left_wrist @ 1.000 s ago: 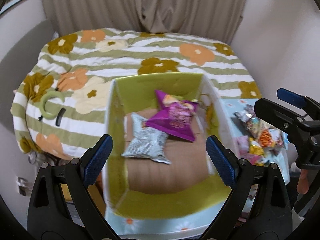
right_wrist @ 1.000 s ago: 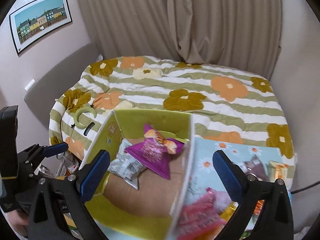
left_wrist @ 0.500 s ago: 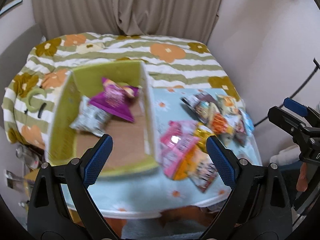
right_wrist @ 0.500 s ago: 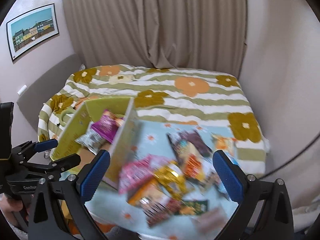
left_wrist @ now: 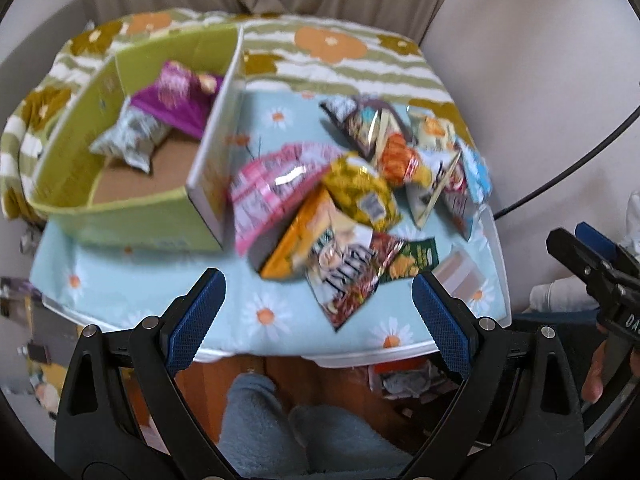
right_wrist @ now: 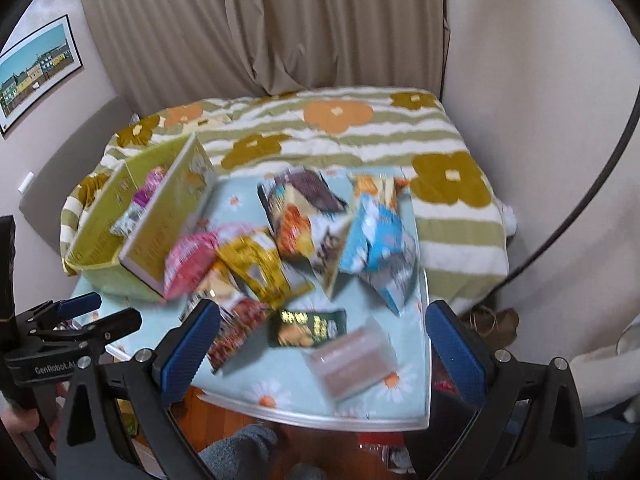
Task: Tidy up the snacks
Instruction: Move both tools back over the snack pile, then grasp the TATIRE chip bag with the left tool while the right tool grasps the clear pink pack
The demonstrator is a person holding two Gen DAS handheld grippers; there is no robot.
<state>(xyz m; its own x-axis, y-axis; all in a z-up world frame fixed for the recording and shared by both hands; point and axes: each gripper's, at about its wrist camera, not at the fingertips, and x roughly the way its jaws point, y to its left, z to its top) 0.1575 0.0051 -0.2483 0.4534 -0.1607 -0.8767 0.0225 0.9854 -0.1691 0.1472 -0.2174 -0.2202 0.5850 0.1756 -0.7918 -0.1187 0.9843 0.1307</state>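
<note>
Ok, my left gripper (left_wrist: 318, 316) and right gripper (right_wrist: 324, 340) both hang with jaws wide apart and nothing between them, above the table (left_wrist: 132, 280). Snack bags (left_wrist: 360, 184) lie piled just right of the green box (left_wrist: 132, 212). Purple bag (left_wrist: 176, 96) and silver bag (left_wrist: 128, 142) sit inside it.
</note>
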